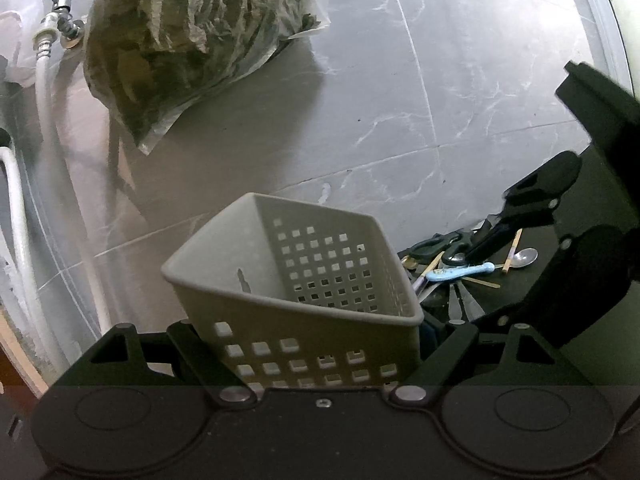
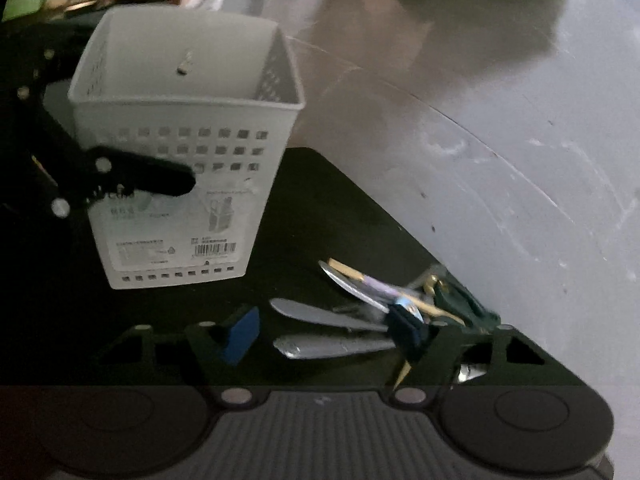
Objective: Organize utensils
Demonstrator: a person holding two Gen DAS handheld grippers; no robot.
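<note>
A white perforated utensil holder (image 1: 304, 304) stands upright on a black mat, and my left gripper (image 1: 320, 344) is shut on its lower walls. It also shows in the right wrist view (image 2: 180, 152), empty inside, with a left finger (image 2: 160, 178) against its front. A pile of utensils (image 2: 360, 312) lies on the mat: knives, gold-handled pieces and dark green scissors (image 2: 460, 296). In the left wrist view the pile (image 1: 460, 272) includes a light blue handle and a spoon. My right gripper (image 2: 328, 332) is open and low over the pile, its blue pads either side of the knife blades.
The black mat (image 2: 320, 208) lies on a grey marble floor (image 1: 400, 100). A clear bag of dark green leaves (image 1: 192, 40) lies beyond the holder. A white hose and tap (image 1: 48, 64) run along the left. Clutter sits at the far left of the right wrist view.
</note>
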